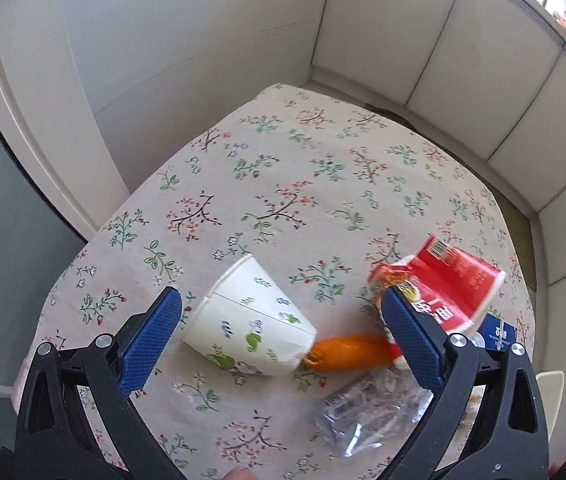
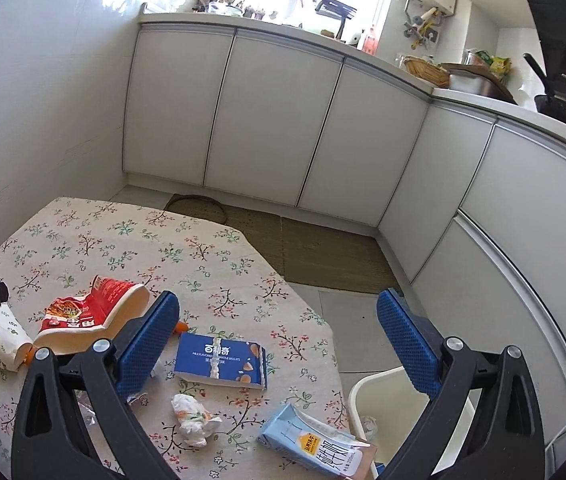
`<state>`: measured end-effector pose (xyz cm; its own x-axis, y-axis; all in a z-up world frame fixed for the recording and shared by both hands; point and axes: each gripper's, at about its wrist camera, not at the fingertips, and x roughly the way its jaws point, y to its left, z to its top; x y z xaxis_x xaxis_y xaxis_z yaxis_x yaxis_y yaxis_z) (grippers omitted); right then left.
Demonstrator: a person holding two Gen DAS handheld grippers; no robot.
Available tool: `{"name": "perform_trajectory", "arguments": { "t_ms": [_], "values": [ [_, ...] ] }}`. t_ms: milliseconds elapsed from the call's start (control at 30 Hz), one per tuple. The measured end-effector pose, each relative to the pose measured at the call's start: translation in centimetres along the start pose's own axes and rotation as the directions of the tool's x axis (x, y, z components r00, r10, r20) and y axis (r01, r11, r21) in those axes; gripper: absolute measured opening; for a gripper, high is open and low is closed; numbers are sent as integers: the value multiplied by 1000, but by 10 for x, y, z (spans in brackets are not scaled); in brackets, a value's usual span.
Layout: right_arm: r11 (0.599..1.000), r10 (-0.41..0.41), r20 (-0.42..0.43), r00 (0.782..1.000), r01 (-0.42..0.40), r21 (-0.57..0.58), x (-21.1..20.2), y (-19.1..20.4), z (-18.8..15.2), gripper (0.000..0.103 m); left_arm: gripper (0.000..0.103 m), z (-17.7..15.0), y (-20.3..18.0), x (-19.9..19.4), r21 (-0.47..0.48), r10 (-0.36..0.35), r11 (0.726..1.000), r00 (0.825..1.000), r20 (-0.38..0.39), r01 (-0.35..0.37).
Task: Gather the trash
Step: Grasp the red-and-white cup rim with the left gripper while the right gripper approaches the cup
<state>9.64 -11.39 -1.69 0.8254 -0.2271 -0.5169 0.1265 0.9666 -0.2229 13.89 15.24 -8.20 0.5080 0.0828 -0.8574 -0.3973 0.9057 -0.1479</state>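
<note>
— Progress so far, how does it look?

— Hardly begun, it seems. Most trash lies on the flowered table (image 2: 131, 236). Only one small crumpled piece shows inside the white bin (image 2: 363, 390), which stands off the table edge at about 4 o'clock in the right wrist view.

— And the grippers?

— Both are wide open and hold nothing. The right gripper (image 2: 279, 334) hangs above the table edge; the left gripper (image 1: 283, 330) hangs over the paper cup.

— What is nearest in the right wrist view?

— The pale blue milk carton (image 2: 315, 446) at 5 o'clock, lying flat, its long axis running from 10 to 4 o'clock, the far end near the bin. Then the crumpled white wrapper (image 2: 193, 420) at 6 o'clock. Then the blue biscuit box (image 2: 221, 360), flat, long axis nearly 9 to 3.

— And on the left side?

— Nearest is a clear plastic wrapper (image 1: 367, 412) at 5 o'clock. Next the paper cup (image 1: 249, 318) lies on its side between the fingers, axis from 11 to 5 o'clock; which end is the mouth is hard to tell. An orange piece (image 1: 347, 352) touches its 5 o'clock end. Farther, at 3 o'clock, lies the crushed red noodle cup (image 1: 451, 284).

— What is left, then?

— Probably all these pieces are waiting to go in the bin.
</note>
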Motion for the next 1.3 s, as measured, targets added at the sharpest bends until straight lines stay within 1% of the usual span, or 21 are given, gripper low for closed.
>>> {"name": "perform_trajectory", "arguments": {
  "t_ms": [133,233,267,333,400,433,467,500,567,600,667,733,767,800,833,933,967,1000,1033,1100,1300],
  "values": [
    [1000,22,-48,999,-22,17,10,0,-3,96,96,11,38,26,-72,-88,994,995,-55,83],
    [998,57,-101,993,-53,40,20,1,-6,96,92,10,50,43,-111,-181,979,979,-91,171],
    [996,74,-121,990,-68,51,24,1,-8,96,88,9,50,49,-108,-199,976,974,-112,188],
    [992,114,-163,980,-102,79,31,0,-11,96,76,5,47,55,-86,-225,973,965,-133,215],
    [983,168,-204,965,-147,115,38,1,-13,96,48,2,40,57,-49,-261,965,953,-157,256],
    [976,198,-223,955,-171,134,41,1,-14,96,41,1,36,57,-25,-261,965,951,-168,261],
    [965,240,-250,938,-204,163,46,1,-16,96,28,1,34,57,-8,-266,963,948,-173,269],
    [953,283,-279,918,-235,193,51,2,-17,96,21,-1,33,56,-4,-284,958,943,-177,287],
    [912,387,-342,856,-301,278,63,6,-24,96,13,-4,30,48,2,-323,944,930,-176,329],
    [887,437,-367,821,-327,326,69,8,-28,96,8,-6,27,44,12,-337,939,924,-178,345],
    [808,565,-402,720,-385,446,83,13,-36,96,4,-10,17,33,44,-346,932,921,-181,359],
    [715,676,-400,619,-422,556,94,19,-42,96,4,-14,9,21,81,-341,930,924,-171,358],
    [678,713,-390,582,-432,595,98,24,-44,96,4,-16,6,15,94,-339,930,927,-160,356],
    [646,742,-380,552,-437,626,101,28,-45,96,4,-16,4,8,104,-336,930,930,-146,352],
    [618,765,-368,529,-443,649,104,33,-44,95,4,-16,3,0,110,-333,931,934,-128,347],
    [584,795,-352,494,-465,665,108,49,-39,86,4,-11,3,-29,148,-296,943,954,-50,300],
    [578,801,-350,486,-472,666,109,54,-36,80,4,-9,4,-37,152,-294,943,955,-29,295],
    [576,804,-351,481,-479,663,110,60,-33,76,4,-7,6,-44,152,-297,943,955,-11,296],
    [579,802,-353,482,-483,656,112,64,-31,76,4,-5,8,-49,150,-300,943,954,5,296],
    [585,796,-350,494,-479,654,116,66,-28,75,4,-2,10,-57,146,-297,946,955,26,290],
    [566,805,-330,493,-472,676,132,69,-27,69,4,0,13,-54,134,-286,950,958,14,282]
  ]
}}
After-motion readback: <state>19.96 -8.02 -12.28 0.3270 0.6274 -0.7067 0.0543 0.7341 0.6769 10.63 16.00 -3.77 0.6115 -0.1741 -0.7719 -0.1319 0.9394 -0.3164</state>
